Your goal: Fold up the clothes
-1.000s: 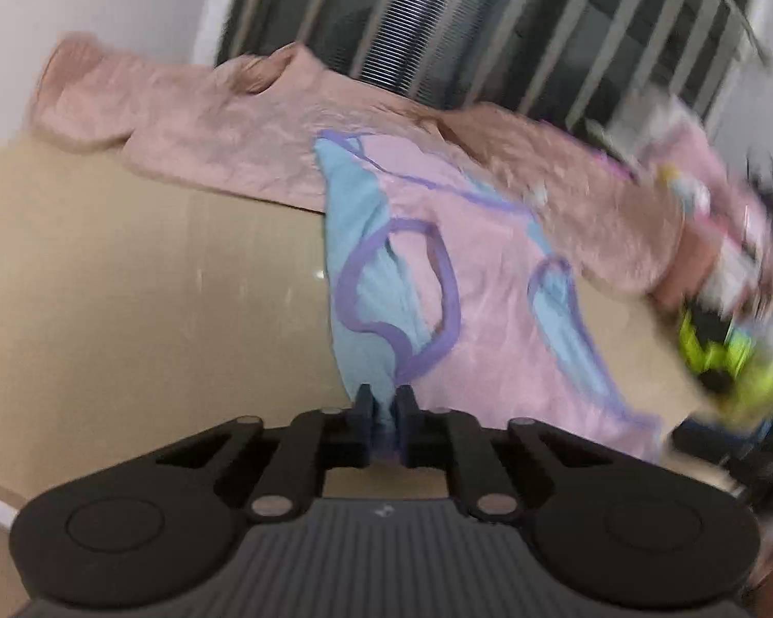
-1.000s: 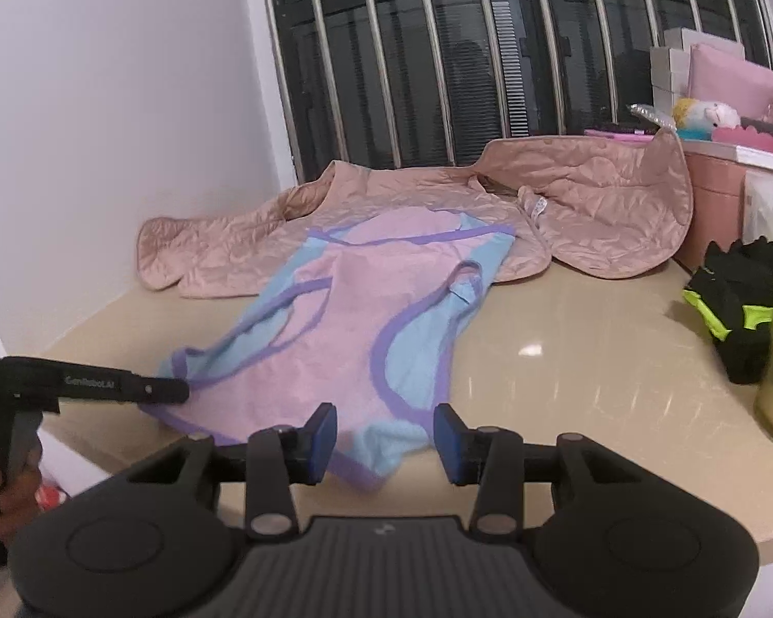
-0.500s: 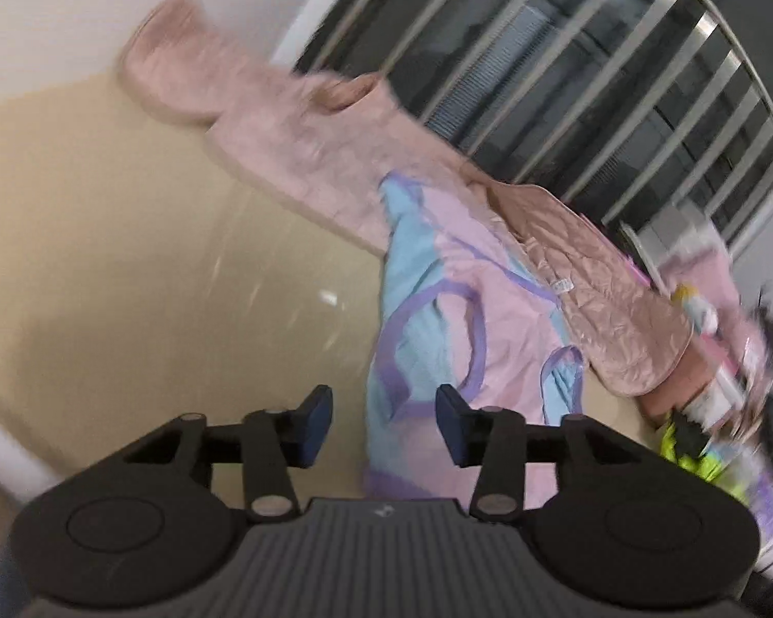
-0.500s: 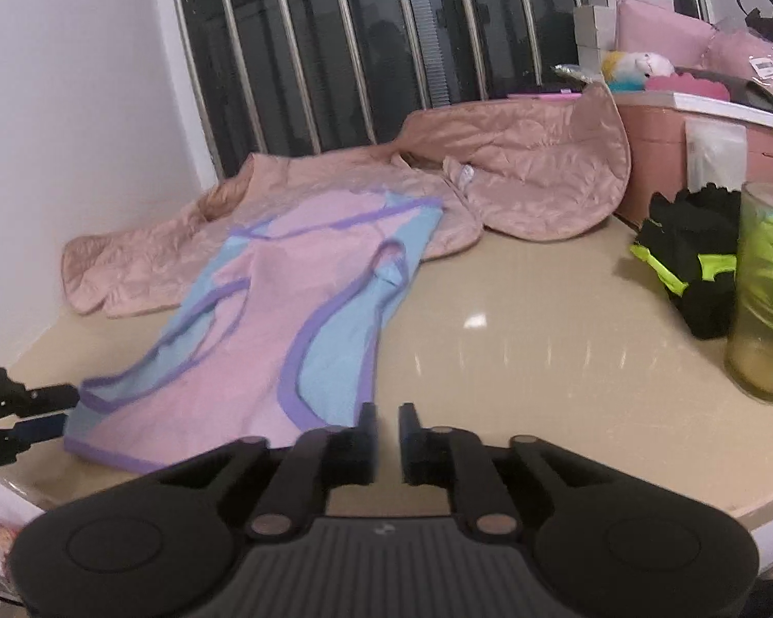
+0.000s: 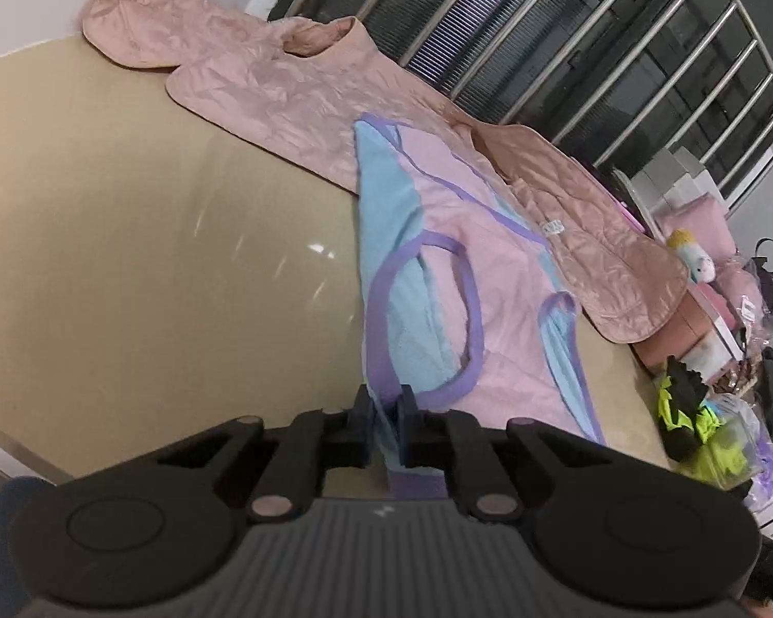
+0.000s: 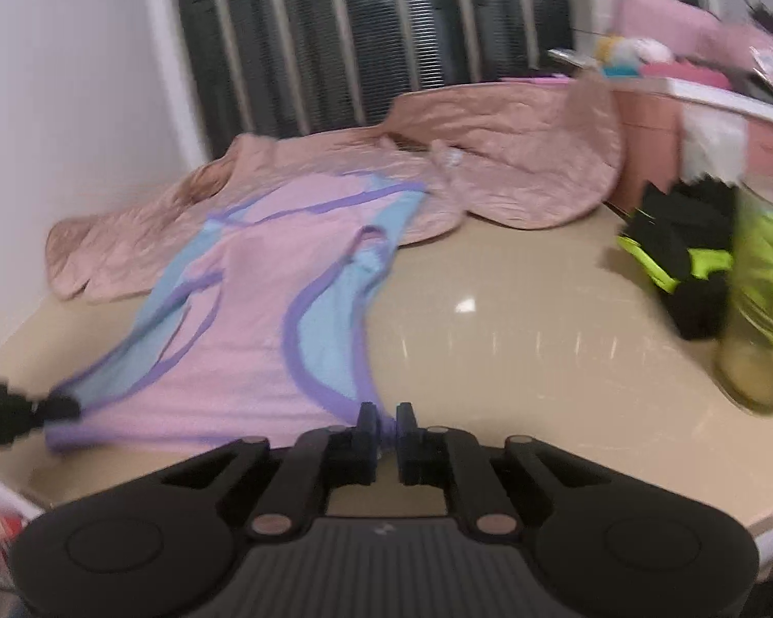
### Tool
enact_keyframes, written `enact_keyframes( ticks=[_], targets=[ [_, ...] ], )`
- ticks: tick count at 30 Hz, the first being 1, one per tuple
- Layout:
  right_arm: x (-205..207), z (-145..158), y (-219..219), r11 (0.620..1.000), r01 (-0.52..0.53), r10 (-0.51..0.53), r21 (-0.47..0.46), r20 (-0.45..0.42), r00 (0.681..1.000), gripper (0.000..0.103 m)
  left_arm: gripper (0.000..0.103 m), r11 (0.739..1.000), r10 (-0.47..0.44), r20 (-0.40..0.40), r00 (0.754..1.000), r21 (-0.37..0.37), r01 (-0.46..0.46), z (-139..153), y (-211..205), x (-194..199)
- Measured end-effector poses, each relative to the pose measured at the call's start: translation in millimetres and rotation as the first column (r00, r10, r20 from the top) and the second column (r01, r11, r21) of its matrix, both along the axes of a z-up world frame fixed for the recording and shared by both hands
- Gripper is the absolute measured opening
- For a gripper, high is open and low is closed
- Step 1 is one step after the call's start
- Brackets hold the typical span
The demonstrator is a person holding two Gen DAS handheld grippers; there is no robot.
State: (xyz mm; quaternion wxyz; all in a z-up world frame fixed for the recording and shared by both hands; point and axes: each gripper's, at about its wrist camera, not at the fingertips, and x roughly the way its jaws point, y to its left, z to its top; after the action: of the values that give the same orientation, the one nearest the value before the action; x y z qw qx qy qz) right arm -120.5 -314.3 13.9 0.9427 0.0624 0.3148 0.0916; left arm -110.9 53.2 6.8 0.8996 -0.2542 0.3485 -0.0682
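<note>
Grippers both sit at the near hem of the top (image 5: 494, 278), one at each corner. Left gripper (image 5: 384, 414): jaws closing, blue fabric with purple trim runs between the pads and they pinch it at the hem. Right gripper (image 6: 385, 425): jaws closing too, a thin fold of purple trim is caught between its pads at the other hem corner. From the right wrist view the left gripper's tips show at the left edge, touching the far hem corner.

Top is pink in front with blue side panels and purple binding; it lies flat on the beige table (image 5: 129, 237), hem toward the near edge, neck end away. Its far end overlaps a pink quilted jacket (image 5: 304, 82), which is spread along the back of the table against the barred window (image 5: 618, 41).

Right side of the table, well apart from the top: black and neon-yellow gloves (image 6: 680, 252), a yellowish glass (image 6: 762, 298) just beside them, and a pink box (image 6: 654, 149) behind with clutter on top. One jacket sleeve end leans up against that box.

Right wrist view is motion-blurred, so fine detail at the trim is soft.
</note>
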Motion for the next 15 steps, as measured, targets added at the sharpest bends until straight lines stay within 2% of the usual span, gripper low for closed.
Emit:
enact_keyframes(
  ticks=[2, 3, 4, 8, 12, 15],
  targets=[
    [-3.6, 5.8, 4.0, 0.999, 0.003, -0.002, -0.041, 0.037, 0.999, 0.018, 0.035, 1.000, 0.017, 0.021, 1.000, 0.026, -0.018, 6.6, 0.1, -0.4],
    [-5.3, 9.3, 5.8, 0.998, -0.005, 0.008, -0.057, 0.061, 0.998, 0.028, 0.037, 0.999, 0.016, 0.046, 0.999, 0.040, -0.018, 12.6, 0.1, 0.9],
    [-5.2, 12.3, 6.8, 0.998, -0.015, 0.020, -0.064, 0.079, 0.997, 0.035, 0.039, 0.998, 0.015, 0.068, 0.998, 0.059, -0.019, 18.3, -0.2, 3.3],
    [24.2, 22.2, 15.8, 0.995, -0.045, 0.054, -0.084, 0.103, 0.993, 0.035, 0.040, 0.977, -0.038, 0.072, 0.997, 0.213, 0.022, 32.6, -15.3, 44.1],
    [77.4, 29.5, 25.4, 0.994, -0.077, 0.082, -0.077, 0.075, 0.994, 0.035, 0.047, 0.920, -0.155, 0.052, 0.987, 0.371, 0.125, 33.1, -47.6, 93.6],
    [113.2, 27.5, 31.0, 0.992, -0.085, 0.090, -0.093, 0.051, 0.995, 0.035, 0.046, 0.888, -0.204, 0.037, 0.978, 0.428, 0.168, 27.8, -64.7, 118.8]
  ],
)
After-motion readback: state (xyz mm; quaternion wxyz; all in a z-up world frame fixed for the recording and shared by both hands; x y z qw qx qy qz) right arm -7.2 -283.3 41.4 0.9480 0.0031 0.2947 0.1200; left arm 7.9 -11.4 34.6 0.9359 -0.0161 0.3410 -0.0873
